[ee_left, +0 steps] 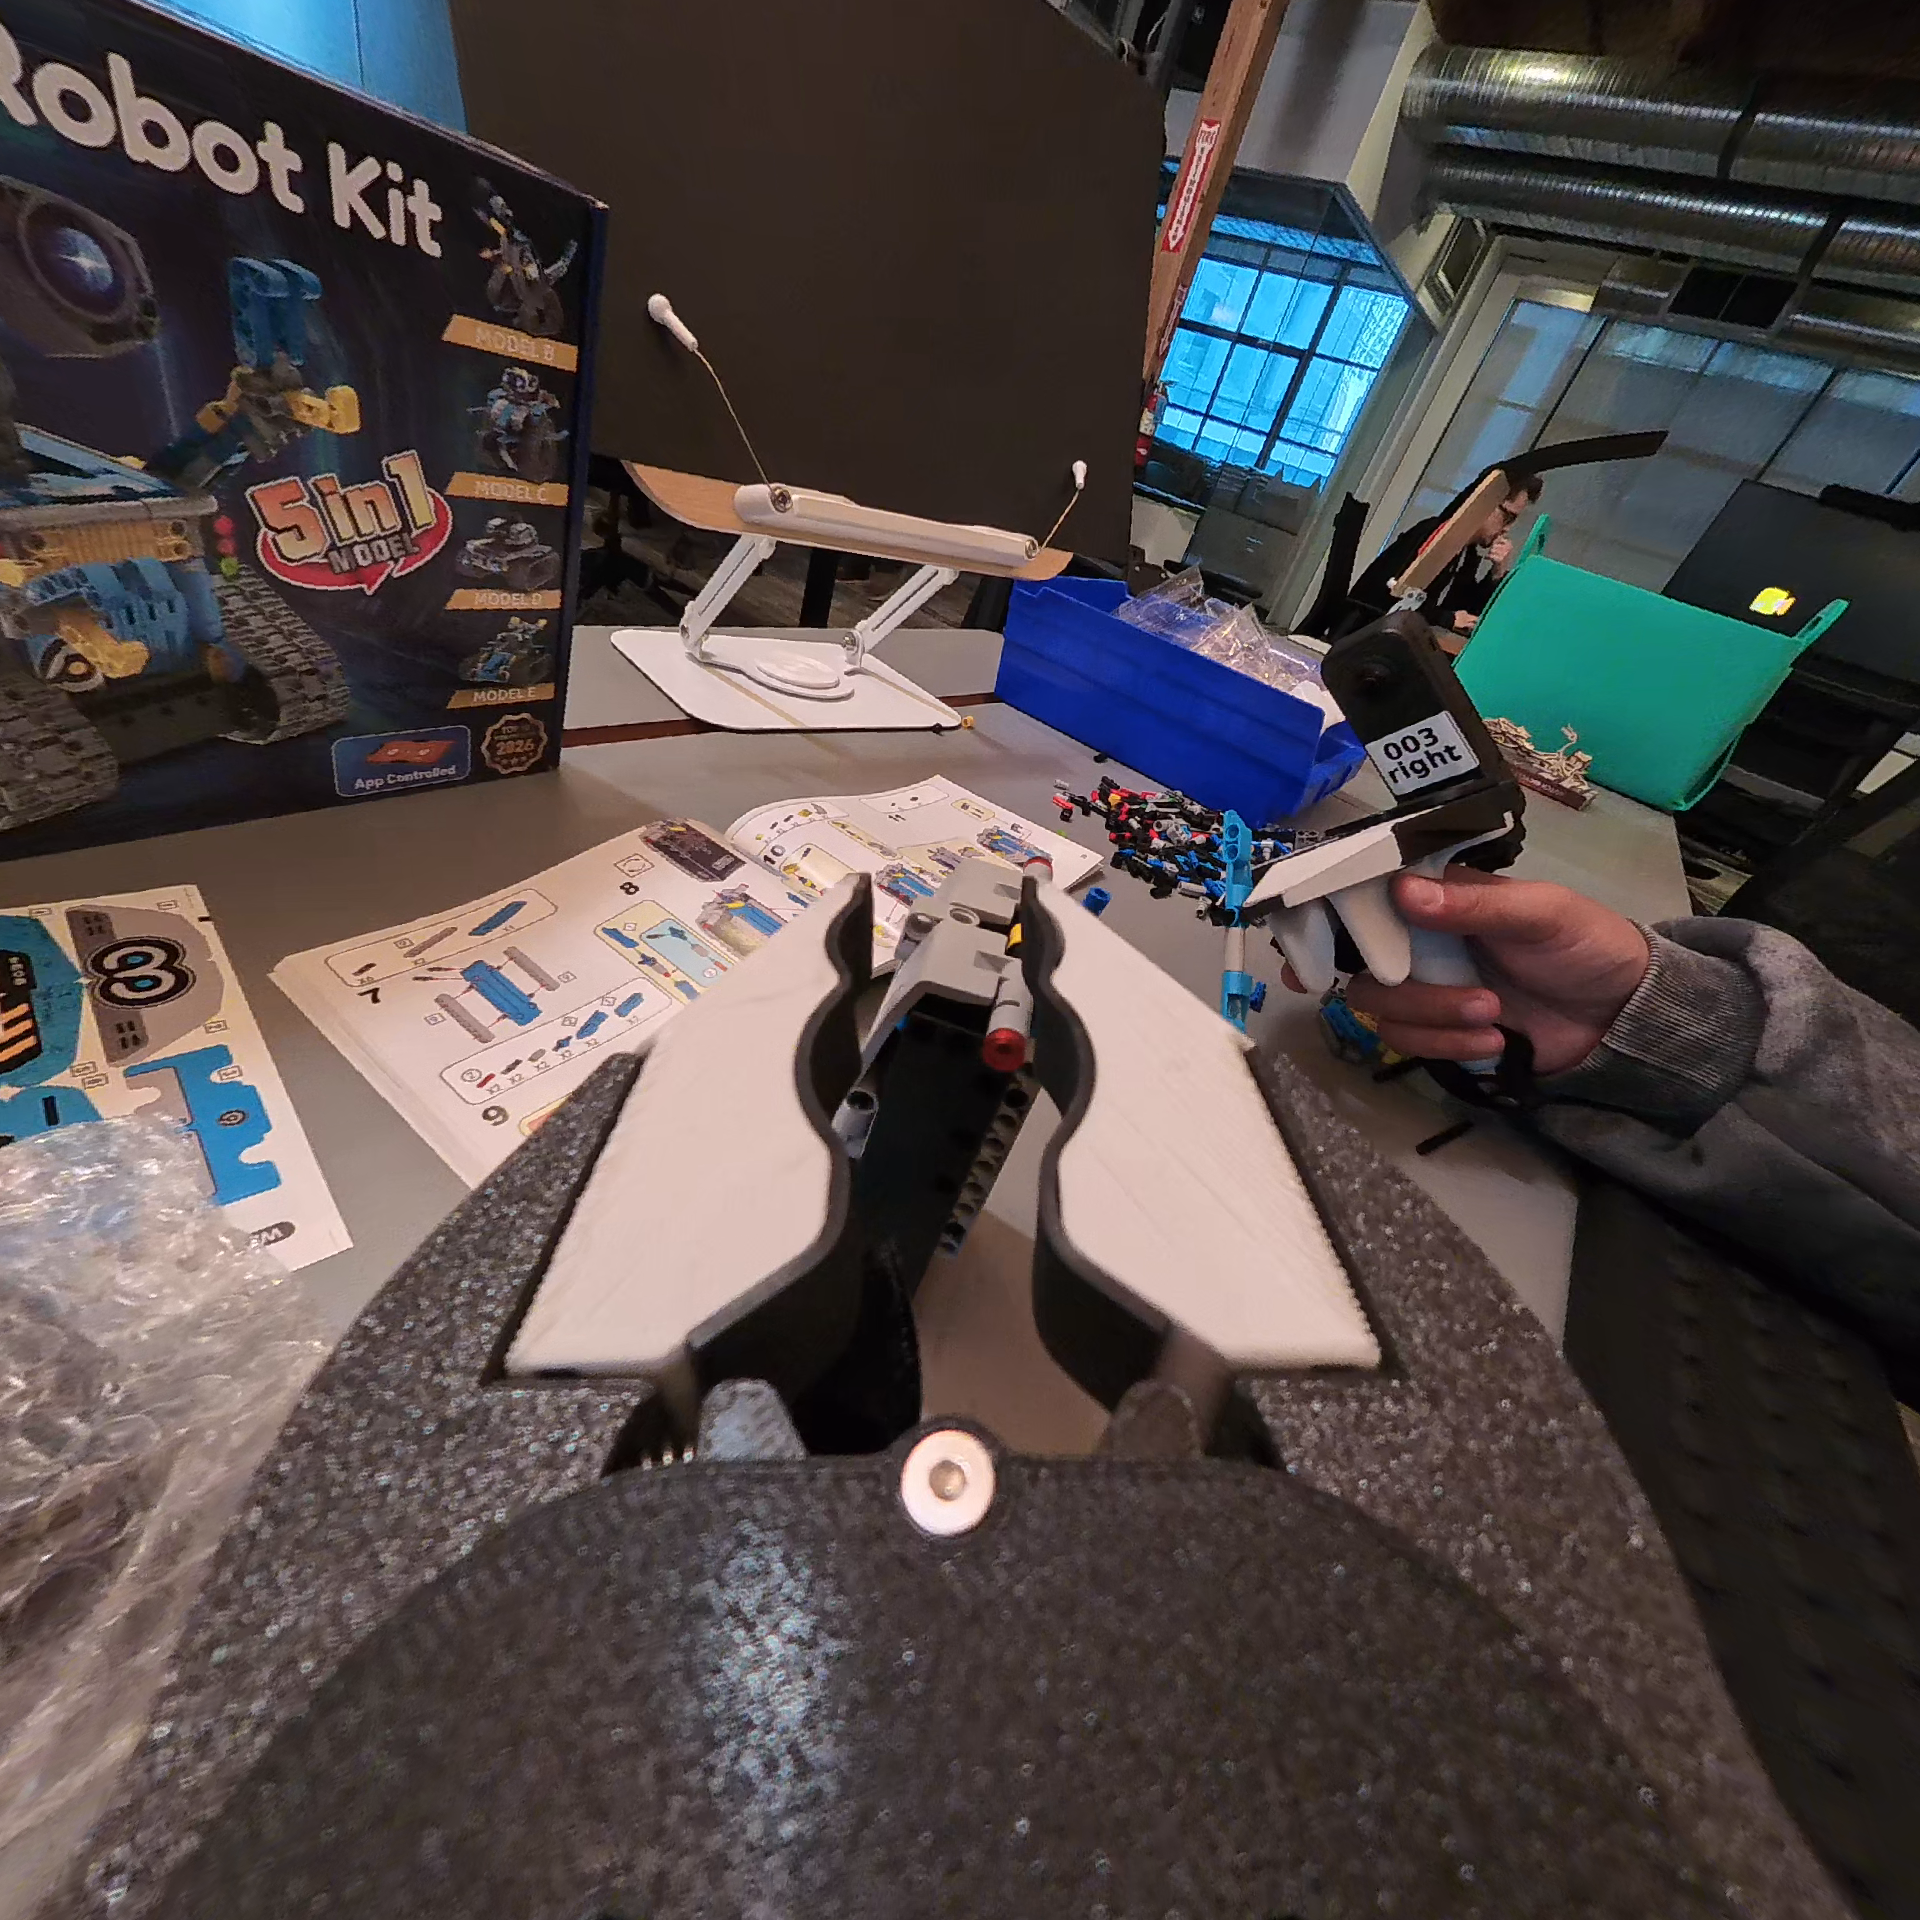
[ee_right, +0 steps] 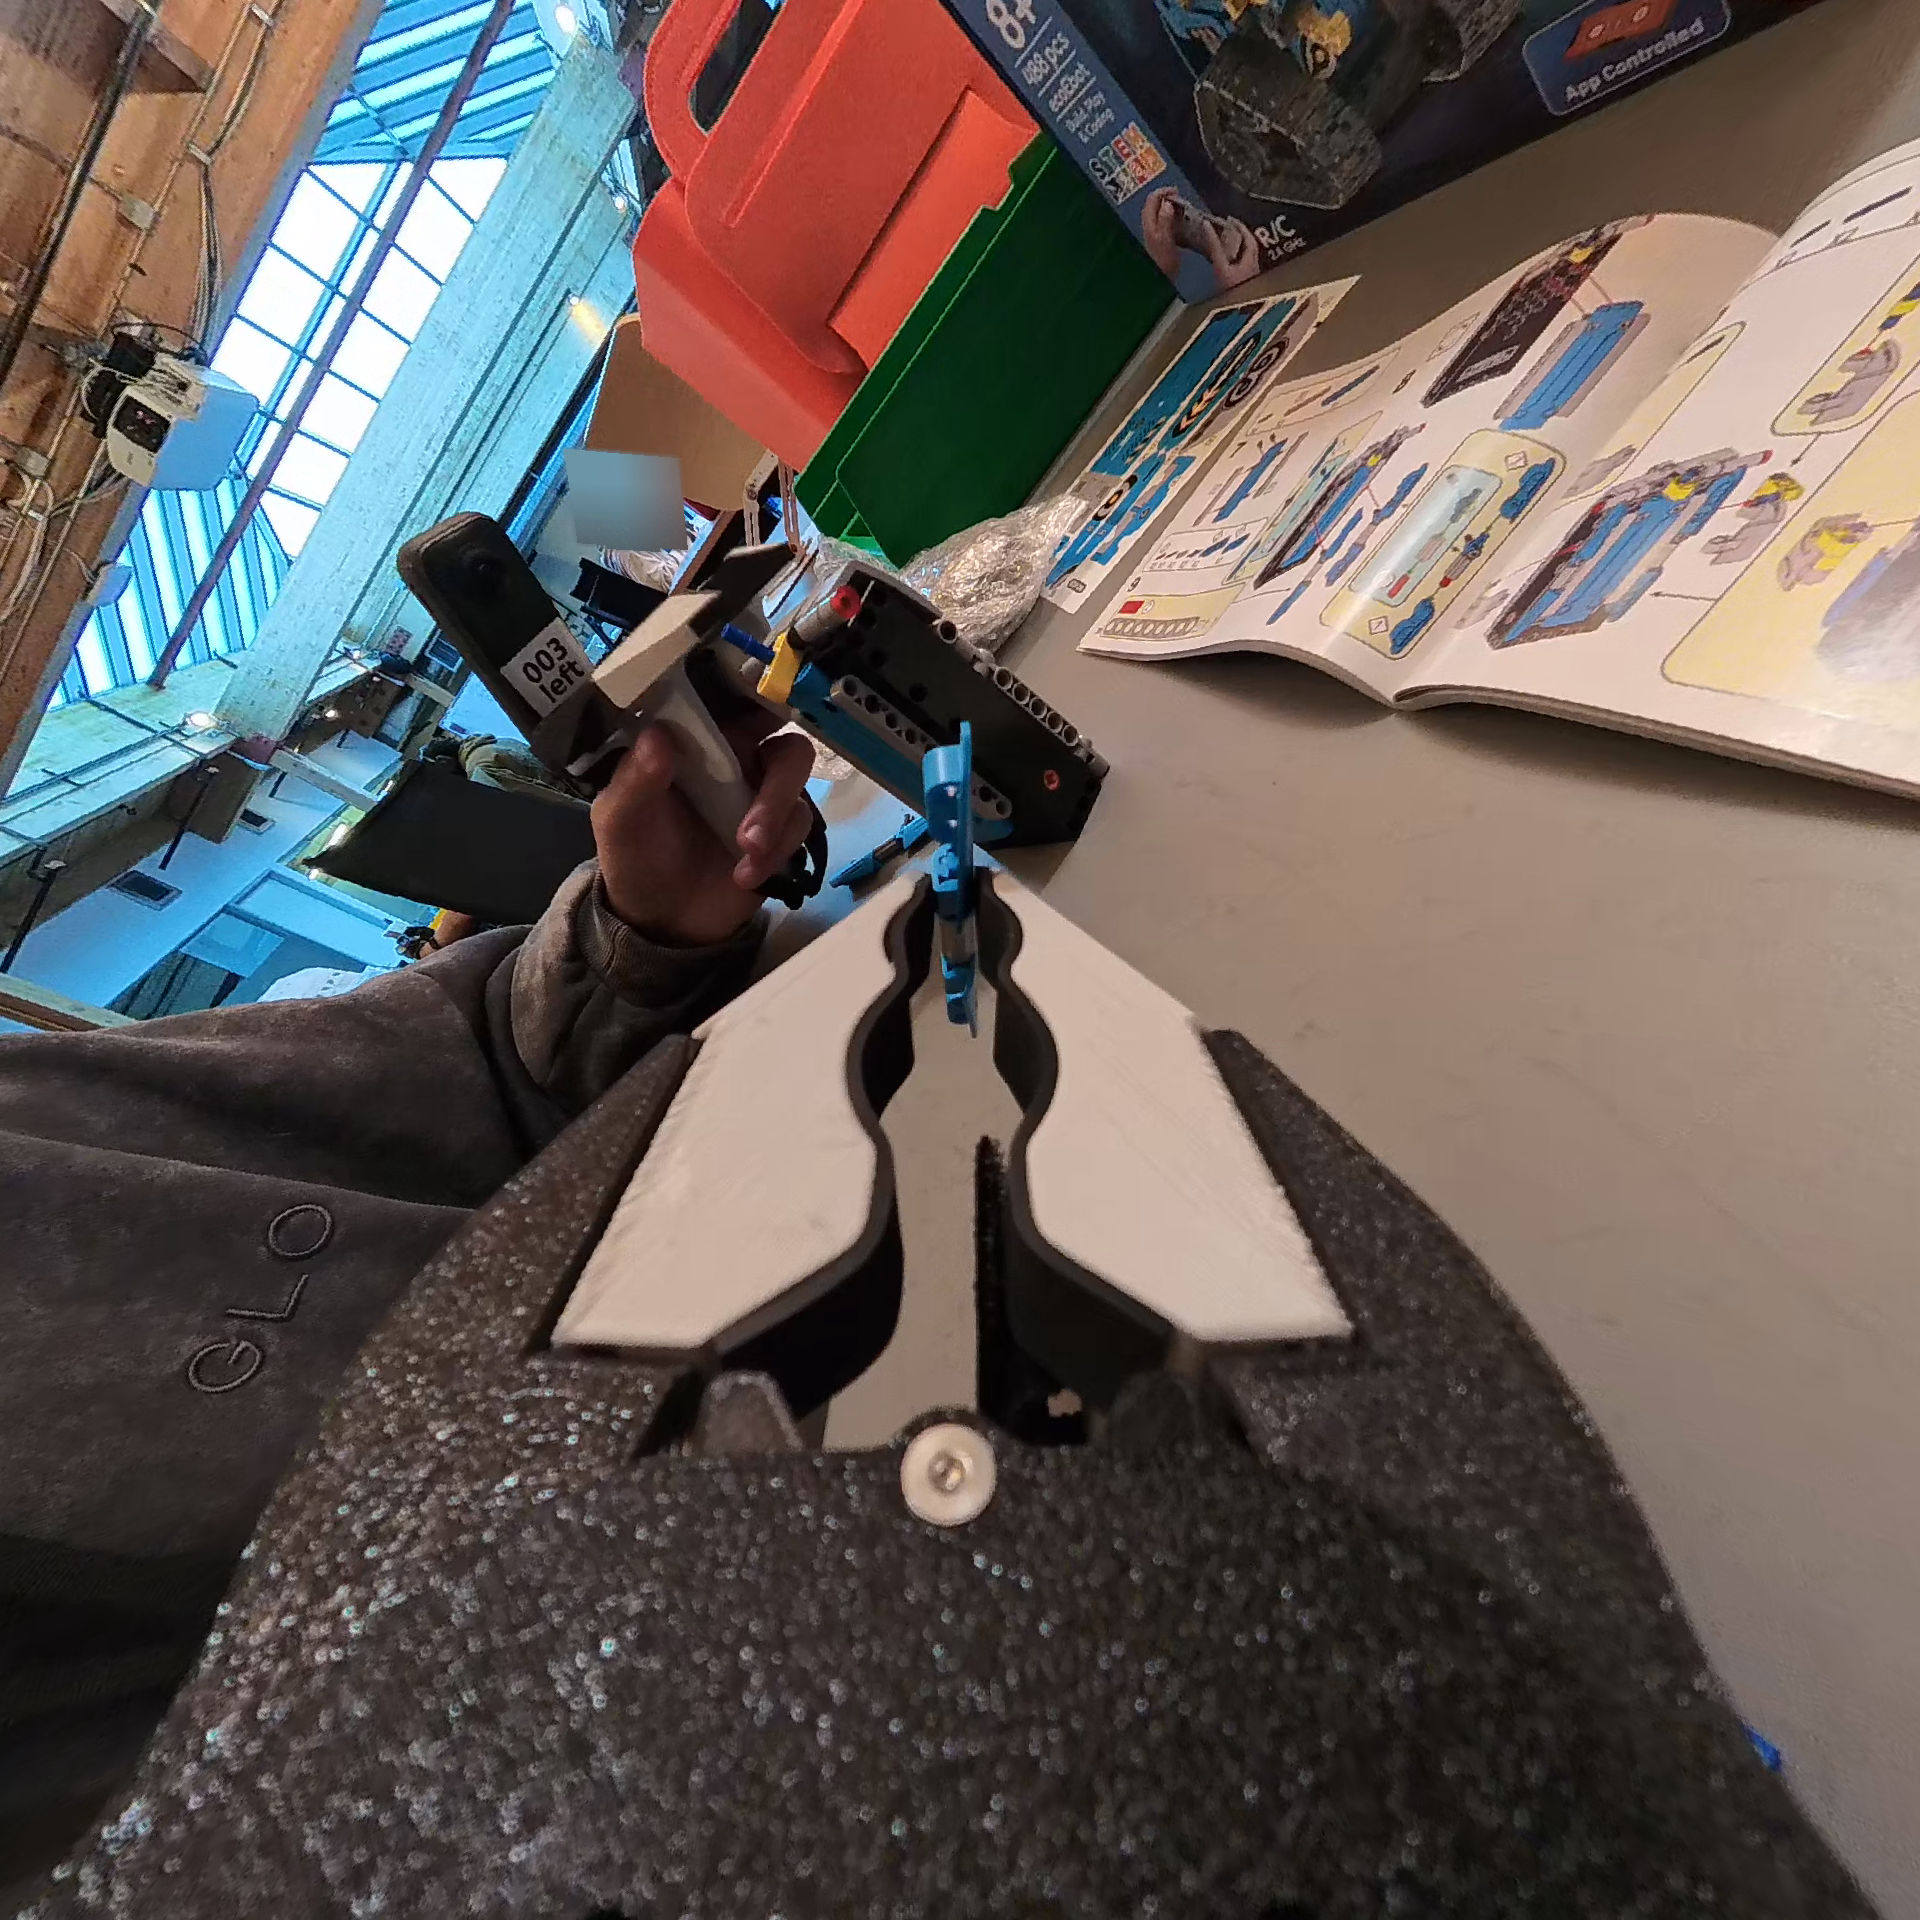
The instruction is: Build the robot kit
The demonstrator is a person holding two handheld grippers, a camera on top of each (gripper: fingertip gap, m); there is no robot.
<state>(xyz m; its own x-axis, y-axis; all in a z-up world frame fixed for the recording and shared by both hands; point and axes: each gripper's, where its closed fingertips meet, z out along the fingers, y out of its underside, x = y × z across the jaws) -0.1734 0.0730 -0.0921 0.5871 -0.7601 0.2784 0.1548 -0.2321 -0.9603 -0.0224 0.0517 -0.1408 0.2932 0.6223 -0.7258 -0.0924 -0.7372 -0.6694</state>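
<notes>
My left gripper (ee_left: 943, 883) is shut on a black and grey brick-built block (ee_left: 961, 961) with a red-tipped pin on its side, held tilted with its far end on the grey table (ee_left: 436, 862). The same block shows in the right wrist view (ee_right: 935, 686), with the left gripper (ee_right: 727, 613) clamped on it. My right gripper (ee_right: 956, 883) is shut on a thin light-blue brick piece (ee_right: 954, 821) that sticks up past the fingertips, close to the block. In the left wrist view the right gripper (ee_left: 1262, 894) holds that blue piece (ee_left: 1234, 883) upright beside a pile of parts.
An open instruction booklet (ee_left: 582, 966) (ee_right: 1507, 540) and a sticker sheet (ee_left: 145, 1039) lie on the table. The kit box (ee_left: 270, 436) stands at the back left. A blue bin (ee_left: 1164, 686), a pile of small loose parts (ee_left: 1153, 831), a white stand (ee_left: 810, 623) and bubble wrap (ee_left: 114, 1299) are nearby. There is about 15 centimetres between the tips of the two grippers.
</notes>
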